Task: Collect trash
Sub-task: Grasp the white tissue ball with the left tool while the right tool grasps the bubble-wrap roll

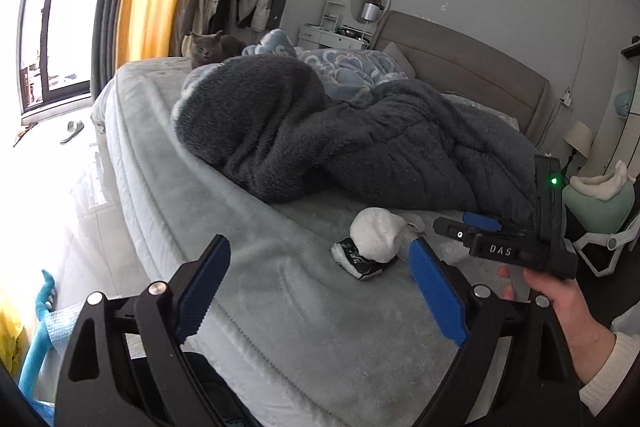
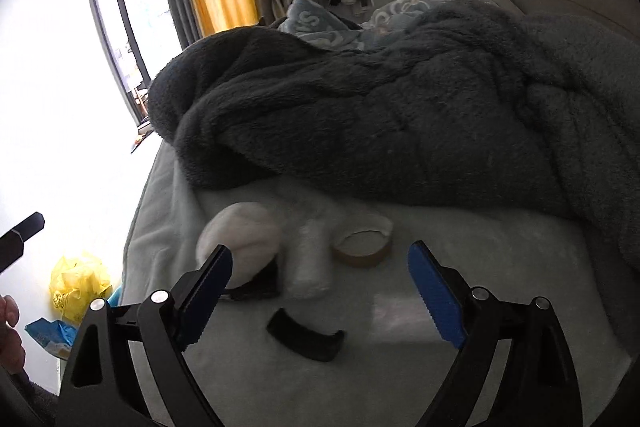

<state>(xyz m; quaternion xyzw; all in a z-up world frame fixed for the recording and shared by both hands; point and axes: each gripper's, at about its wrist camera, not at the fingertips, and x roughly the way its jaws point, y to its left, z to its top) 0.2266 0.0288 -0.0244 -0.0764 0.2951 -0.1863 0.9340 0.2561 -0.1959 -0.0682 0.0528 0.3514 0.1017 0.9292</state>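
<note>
Two grippers hang over the near edge of the bed (image 1: 280, 307), both spread wide and holding nothing. Taking the white wad (image 2: 240, 239) as the landmark, the right gripper (image 2: 320, 291) is the nearer one: its left finger (image 2: 208, 291) overlaps the wad's near side in the right wrist view, though whether it touches cannot be told. Nearest that gripper, on the near side of the wad and a little right of it, lies a small black curved piece (image 2: 306, 341), its long axis running slantwise across the gap between the fingers. Just right of the wad a rolled white bundle (image 2: 310, 259) lies with its long axis pointing roughly away from the camera, and beyond that, further right, a tape ring (image 2: 362, 247) sits flat on the sheet. Tucked under the wad's near edge is a dark crumpled wrapper (image 1: 360, 261). From the left gripper (image 1: 316, 291), the wad (image 1: 378, 235) lies ahead and right of centre, well apart from the fingers. Behind the wad rises the dark fleece blanket (image 1: 340, 131); beyond that sits a grey cat (image 1: 206, 49). Down on the floor left of the bed is a yellow bag (image 2: 78, 283), likely where the rubbish goes.
</note>
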